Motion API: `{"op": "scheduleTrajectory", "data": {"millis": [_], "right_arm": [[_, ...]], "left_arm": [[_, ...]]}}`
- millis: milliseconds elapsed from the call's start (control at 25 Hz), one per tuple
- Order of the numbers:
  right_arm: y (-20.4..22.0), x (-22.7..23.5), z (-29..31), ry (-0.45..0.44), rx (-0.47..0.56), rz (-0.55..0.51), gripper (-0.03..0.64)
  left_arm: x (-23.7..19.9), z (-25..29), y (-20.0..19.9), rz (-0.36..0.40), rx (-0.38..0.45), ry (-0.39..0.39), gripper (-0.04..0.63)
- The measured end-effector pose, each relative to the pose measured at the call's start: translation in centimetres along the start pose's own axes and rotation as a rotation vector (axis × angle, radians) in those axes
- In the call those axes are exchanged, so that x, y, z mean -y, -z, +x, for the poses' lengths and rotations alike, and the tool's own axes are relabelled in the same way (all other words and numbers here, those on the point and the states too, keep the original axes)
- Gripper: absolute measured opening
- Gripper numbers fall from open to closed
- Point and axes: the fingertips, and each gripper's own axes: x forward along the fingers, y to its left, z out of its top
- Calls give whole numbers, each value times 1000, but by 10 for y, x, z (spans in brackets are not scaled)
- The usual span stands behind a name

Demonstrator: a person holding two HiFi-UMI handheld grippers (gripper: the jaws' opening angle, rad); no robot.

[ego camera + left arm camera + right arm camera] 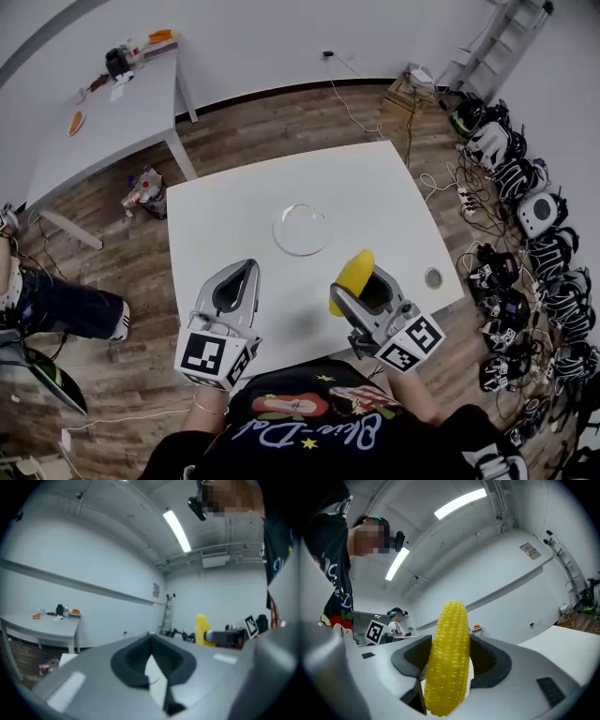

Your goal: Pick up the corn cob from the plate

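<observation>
The right gripper hangs above the table's near edge, its fingers clamped on the yellow corn cob, clear of the glass plate farther off. Left of it, the left gripper's fingers meet with nothing between them.

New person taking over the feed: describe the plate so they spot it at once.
Find the white square table in front of the person. Near its middle, just beyond the corn cob held in the right gripper, lies the plate. It is a clear, empty disc, far larger than the small round fitting near the table's right edge.
</observation>
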Motion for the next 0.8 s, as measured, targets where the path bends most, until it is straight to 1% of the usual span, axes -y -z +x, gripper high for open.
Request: {"op": "scheduleTrajectory", "data": {"millis": [240, 360, 440, 640, 800], "right_arm": [[-9, -11, 5, -61, -5, -33, 262], [-5, -16, 9, -90, -36, -71, 262], [-1, -16, 7, -88, -56, -81, 262], [-3, -14, 2, -58, -35, -72, 262], [-4, -13, 0, -53, -36, -50, 262]], "left_arm": [[0, -10, -4, 10, 4, -42, -2], [0, -14, -3, 10, 2, -54, -3], [1, -16, -2, 8, 1, -54, -2], [1, -18, 0, 8, -1, -42, -3], [5, -17, -1, 9, 11, -27, -2]]}}
